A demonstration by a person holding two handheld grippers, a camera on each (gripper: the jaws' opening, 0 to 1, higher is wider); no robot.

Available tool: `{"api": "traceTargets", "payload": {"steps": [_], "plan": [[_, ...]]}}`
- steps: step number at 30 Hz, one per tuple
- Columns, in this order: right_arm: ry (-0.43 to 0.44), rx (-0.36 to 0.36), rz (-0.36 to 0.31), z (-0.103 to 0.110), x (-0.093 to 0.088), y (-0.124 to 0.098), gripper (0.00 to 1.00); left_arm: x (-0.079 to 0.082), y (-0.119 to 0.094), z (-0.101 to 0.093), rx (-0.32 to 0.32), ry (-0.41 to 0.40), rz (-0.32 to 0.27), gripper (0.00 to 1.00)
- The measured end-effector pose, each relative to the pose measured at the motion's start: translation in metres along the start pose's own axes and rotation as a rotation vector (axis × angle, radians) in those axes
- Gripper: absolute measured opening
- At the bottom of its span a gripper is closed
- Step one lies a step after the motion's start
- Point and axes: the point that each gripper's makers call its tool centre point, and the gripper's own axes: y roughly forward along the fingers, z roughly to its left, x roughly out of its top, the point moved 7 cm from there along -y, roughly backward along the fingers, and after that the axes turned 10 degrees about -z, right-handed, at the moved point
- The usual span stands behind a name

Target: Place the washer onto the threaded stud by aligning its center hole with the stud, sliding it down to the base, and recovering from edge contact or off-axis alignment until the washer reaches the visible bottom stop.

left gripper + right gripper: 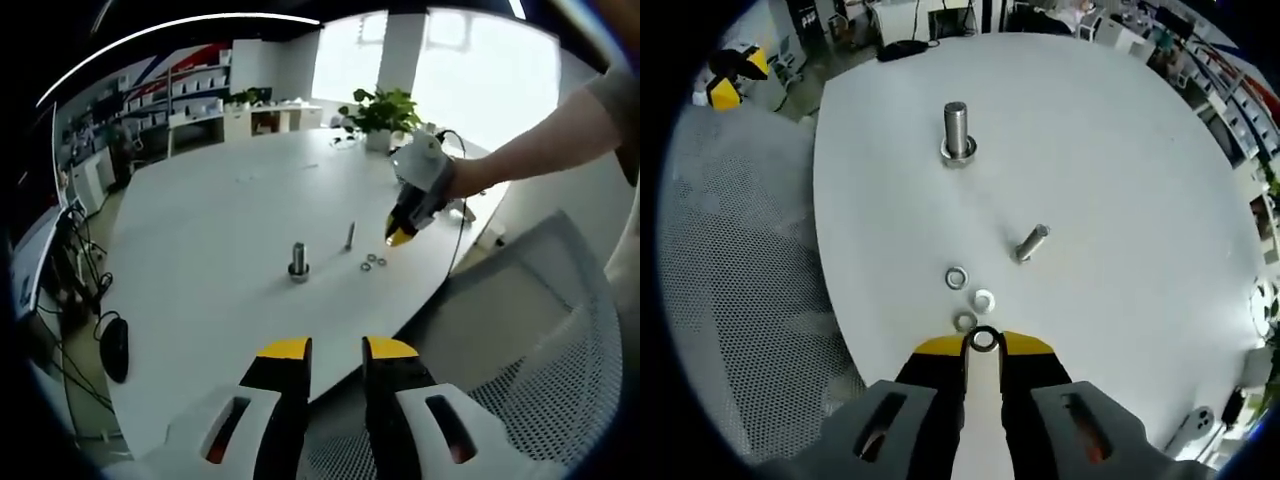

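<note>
- Your right gripper [983, 345] has its yellow-tipped jaws pinched on a washer [983, 339], held right at the tips above the white table [1120, 150].
- Just past those tips you've got three loose washers [970, 298] lying in a little cluster on the table.
- Further ahead, the threaded stud [956, 130] stands upright on its base, with bare table between it and your washer.
- A loose bolt [1031, 242] lies on its side ahead and to the right.
- Your left gripper [336, 348] hangs back near the table edge, jaws slightly parted, nothing between them.
- From the left gripper view, a potted plant [381, 116] sits at the far side of the table, and a mesh chair [520, 340] is on the right.
</note>
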Motion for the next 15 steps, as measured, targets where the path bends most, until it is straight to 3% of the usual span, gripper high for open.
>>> {"api": "traceTargets", "payload": {"steps": [6, 15], "plan": [[-0.035, -0.014, -0.028, -0.015, 0.025, -0.003, 0.13, 0.001, 0.0, -0.001, -0.006, 0.005, -0.01, 0.18], [-0.061, -0.018, -0.038, -0.022, 0.041, 0.001, 0.13, 0.003, 0.0, -0.001, -0.006, 0.019, -0.023, 0.19]]}}
